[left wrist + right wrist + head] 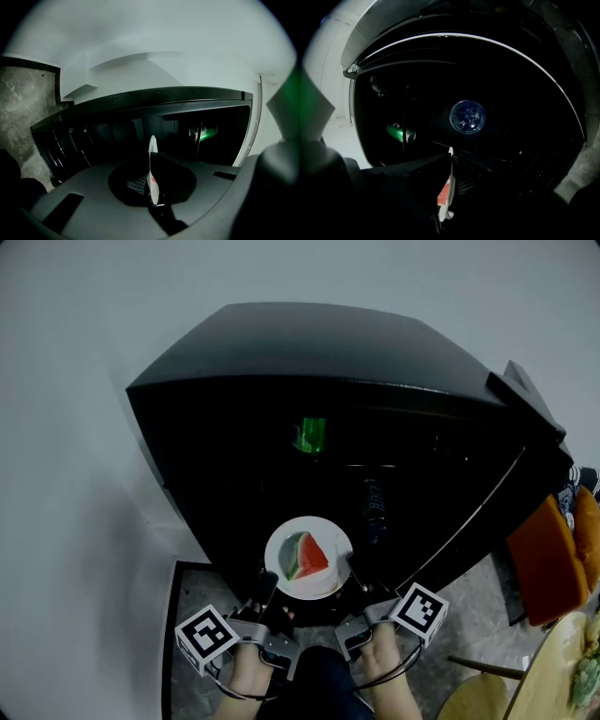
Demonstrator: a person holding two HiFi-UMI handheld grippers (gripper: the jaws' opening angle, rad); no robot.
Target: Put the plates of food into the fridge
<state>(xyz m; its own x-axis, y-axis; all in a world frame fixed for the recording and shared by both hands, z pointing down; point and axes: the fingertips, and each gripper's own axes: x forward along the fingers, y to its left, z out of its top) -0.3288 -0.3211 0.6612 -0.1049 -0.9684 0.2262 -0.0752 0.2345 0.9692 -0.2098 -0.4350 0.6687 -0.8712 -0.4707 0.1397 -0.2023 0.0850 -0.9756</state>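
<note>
Fingers of left gripper [266, 585] and right gripper [357, 580] clamp plate [320, 529] rim.

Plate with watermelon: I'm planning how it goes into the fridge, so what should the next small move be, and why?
Probably ease the plate straight forward into the open fridge, held level. The left gripper and the right gripper are both shut on its rim, and it hangs at the opening. The green can and the bottle sit deeper inside, so steer clear of them.
</note>
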